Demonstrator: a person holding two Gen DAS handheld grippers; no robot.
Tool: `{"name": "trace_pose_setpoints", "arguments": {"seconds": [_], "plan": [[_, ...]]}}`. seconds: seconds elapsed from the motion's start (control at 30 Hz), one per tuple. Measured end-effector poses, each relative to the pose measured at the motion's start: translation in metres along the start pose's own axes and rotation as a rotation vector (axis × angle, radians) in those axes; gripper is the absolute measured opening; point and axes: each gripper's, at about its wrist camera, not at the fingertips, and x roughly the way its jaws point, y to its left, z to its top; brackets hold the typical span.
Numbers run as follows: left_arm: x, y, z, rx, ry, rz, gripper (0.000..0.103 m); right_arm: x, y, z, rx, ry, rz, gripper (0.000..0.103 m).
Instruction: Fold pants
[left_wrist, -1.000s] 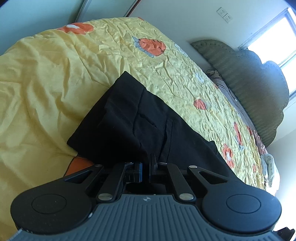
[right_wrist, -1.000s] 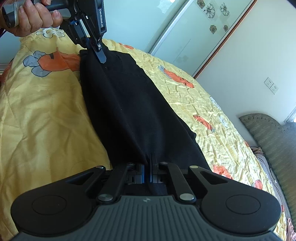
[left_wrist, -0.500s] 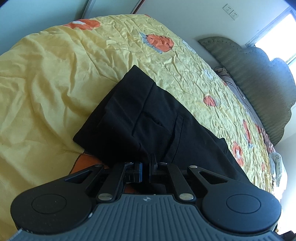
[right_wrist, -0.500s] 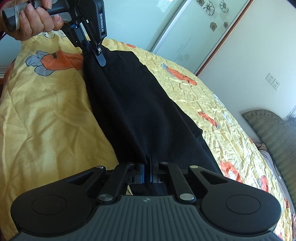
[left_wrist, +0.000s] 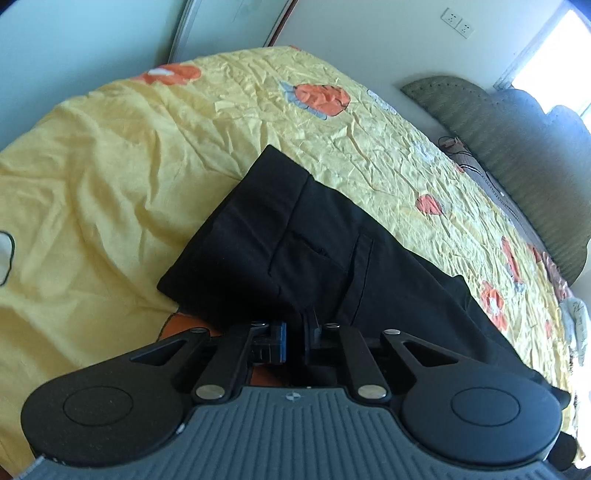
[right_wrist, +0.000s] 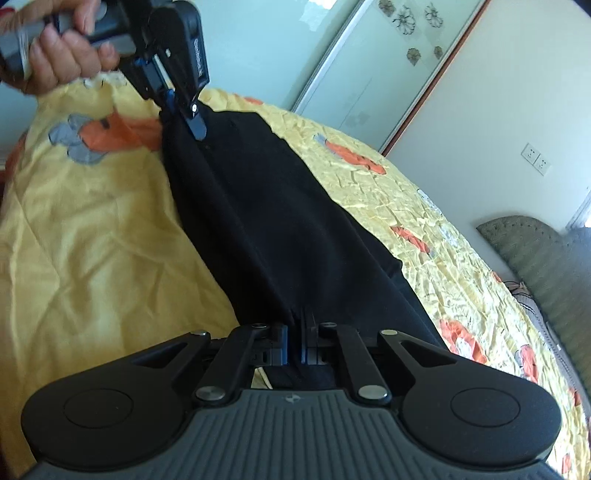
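Stretching a pair of black pants between two handheld grippers, a person works over a bed covered in a yellow quilt printed with orange fruit. The left gripper has its jaws drawn nearly together on a pinch of dark cloth near the waistband, where a pocket opening and a seam show; the right gripper is likewise closed tight on fabric at the garment's other end. From the right wrist view, the left gripper can be seen at the far end of the pants, steered by the person's hand, the cloth running taut from one tool to the other. That two-ended hold appears meant to keep the pants straight and smooth so one end can be carried over the other in a clean fold. The pants lie lengthwise down the middle of the quilt, their far edge resting on it, apparently already doubled leg on leg. Beyond the quilt stand a padded green headboard, a wall with sockets and a sliding wardrobe door; a striped pillow lies by the headboard. Nothing on the quilt appears to obstruct the fold, though its rumpled surface may drag the fabric.
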Motion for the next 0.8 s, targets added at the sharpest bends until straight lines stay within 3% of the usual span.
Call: {"name": "trace_pose_setpoints", "arguments": {"seconds": [0.3,0.43,0.57,0.8], "plan": [[0.004,0.006,-0.004,-0.027,0.009,-0.003,0.012,0.000,0.005,-0.004,0.004,-0.003,0.006,0.006],[0.002,0.014,-0.002,-0.079,0.039,-0.018,0.022,0.004,0.010,-0.005,-0.027,0.005,-0.007,0.007],[-0.009,0.017,-0.001,-0.086,0.035,-0.002,0.022,0.004,0.012,-0.005,-0.027,0.002,-0.020,0.007],[-0.029,-0.004,-0.008,0.040,-0.050,0.105,0.020,0.002,0.006,-0.003,0.032,-0.006,0.012,0.007]]}}
